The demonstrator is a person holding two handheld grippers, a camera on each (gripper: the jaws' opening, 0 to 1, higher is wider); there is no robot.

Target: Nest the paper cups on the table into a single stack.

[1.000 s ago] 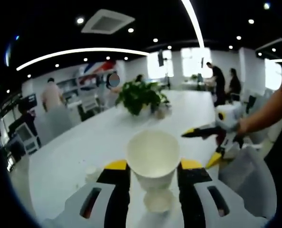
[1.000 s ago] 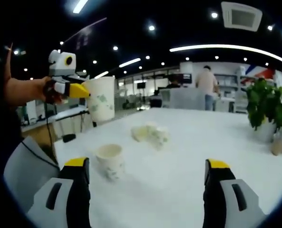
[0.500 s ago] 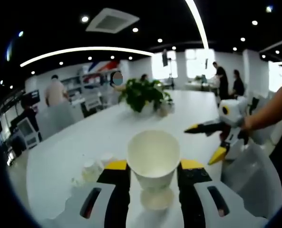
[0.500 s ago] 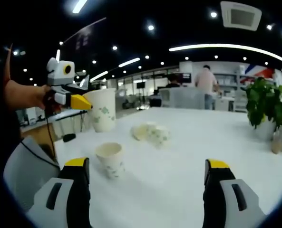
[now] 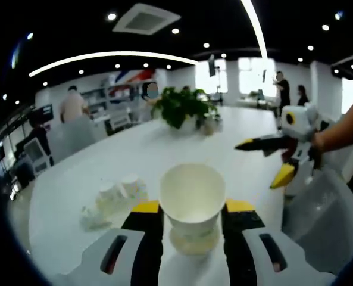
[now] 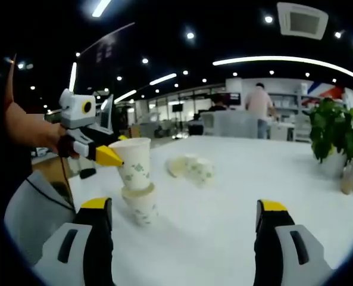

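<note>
My left gripper [image 5: 192, 207] is shut on a white paper cup [image 5: 192, 196] with a green print. In the right gripper view the left gripper [image 6: 113, 152] holds this cup [image 6: 133, 165] upright, with its base just entering a second cup [image 6: 140, 204] that stands on the white table [image 6: 224, 226]. The rim of that lower cup [image 5: 191, 241] peeks out under the held one. Two or three more cups [image 6: 191, 168] lie on their sides farther back, and they appear again at the left [image 5: 119, 192]. My right gripper [image 6: 183, 208] stands open with nothing between its jaws, and shows at the right [image 5: 262, 162].
A potted green plant [image 6: 334, 134] stands at the far end of the table [image 5: 75, 190]. A grey chair back [image 5: 316, 211] sits by the near edge. People stand and walk in the office behind the table.
My left gripper has brought the held cup down from well above the table onto the standing cup. The right gripper has stayed still and open.
</note>
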